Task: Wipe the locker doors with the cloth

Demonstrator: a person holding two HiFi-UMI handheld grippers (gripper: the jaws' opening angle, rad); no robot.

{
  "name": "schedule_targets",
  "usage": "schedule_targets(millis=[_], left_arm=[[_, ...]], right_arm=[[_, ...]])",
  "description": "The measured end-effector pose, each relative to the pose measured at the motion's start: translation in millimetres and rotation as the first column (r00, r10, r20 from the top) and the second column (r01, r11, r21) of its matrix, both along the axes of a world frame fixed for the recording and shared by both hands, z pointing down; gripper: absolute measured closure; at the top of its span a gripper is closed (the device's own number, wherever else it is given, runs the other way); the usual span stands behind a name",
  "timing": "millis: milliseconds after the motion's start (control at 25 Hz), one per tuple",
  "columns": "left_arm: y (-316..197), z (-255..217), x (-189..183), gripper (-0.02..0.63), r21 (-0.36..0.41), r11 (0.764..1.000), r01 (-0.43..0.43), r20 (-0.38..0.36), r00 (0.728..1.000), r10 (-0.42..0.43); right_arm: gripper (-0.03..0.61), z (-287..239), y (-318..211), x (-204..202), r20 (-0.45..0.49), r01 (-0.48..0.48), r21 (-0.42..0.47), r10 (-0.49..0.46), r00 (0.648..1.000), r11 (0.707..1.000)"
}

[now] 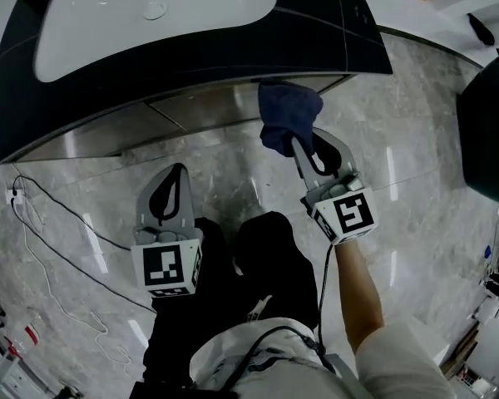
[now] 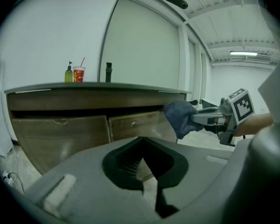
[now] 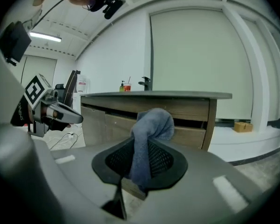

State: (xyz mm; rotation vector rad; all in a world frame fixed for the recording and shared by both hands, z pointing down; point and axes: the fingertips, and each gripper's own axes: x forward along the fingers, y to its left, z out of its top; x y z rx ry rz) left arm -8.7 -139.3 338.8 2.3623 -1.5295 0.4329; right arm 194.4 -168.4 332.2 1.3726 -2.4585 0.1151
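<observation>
A blue cloth (image 1: 287, 115) hangs bunched from my right gripper (image 1: 304, 150), which is shut on it just in front of the wooden cabinet doors (image 1: 208, 106) under the sink counter. In the right gripper view the cloth (image 3: 149, 125) runs up between the jaws, with the doors (image 3: 105, 125) close behind. My left gripper (image 1: 178, 169) hovers lower left over the floor, its jaws together with nothing in them. From the left gripper view, the two doors (image 2: 60, 134) stand ahead, and the cloth (image 2: 179, 115) and right gripper (image 2: 200, 119) are at the right.
A dark counter (image 1: 358, 48) with a white basin (image 1: 150, 11) overhangs the doors. A soap bottle (image 2: 68, 73), a red cup (image 2: 78, 73) and a faucet (image 2: 108, 72) stand on it. Cables (image 1: 58, 231) trail over the marble floor at left. A cardboard box (image 3: 243, 126) lies at far right.
</observation>
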Motion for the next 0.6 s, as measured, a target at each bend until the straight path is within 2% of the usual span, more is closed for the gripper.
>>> schedule_targets(millis=[120, 320, 480, 600], left_arm=[[-4.4, 40.0, 3.6, 0.612, 0.041, 0.999, -0.019, 0.005, 1.000, 0.019], [-9.2, 96.3, 10.1, 0.612, 0.122, 0.992, -0.022, -0.003, 1.000, 0.022], [-11.1, 129.3, 27.3, 0.611, 0.205, 0.978, -0.042, 0.001, 0.999, 0.043], [-1.8, 151.7, 26.6, 0.611, 0.220, 0.975, -0.043, 0.013, 0.999, 0.041]], right_arm=[[0.503, 34.0, -6.8, 5.7, -0.037, -0.002, 0.088, 0.005, 0.999, 0.996], [0.503, 59.5, -24.5, 25.1, -0.013, -0.017, 0.244, 0.021, 1.000, 0.970], [0.503, 68.4, -43.2, 35.3, -0.011, -0.036, 0.358, 0.042, 0.999, 0.933], [0.502, 69.0, -50.5, 46.7, -0.004, -0.058, 0.425, 0.066, 0.998, 0.903]])
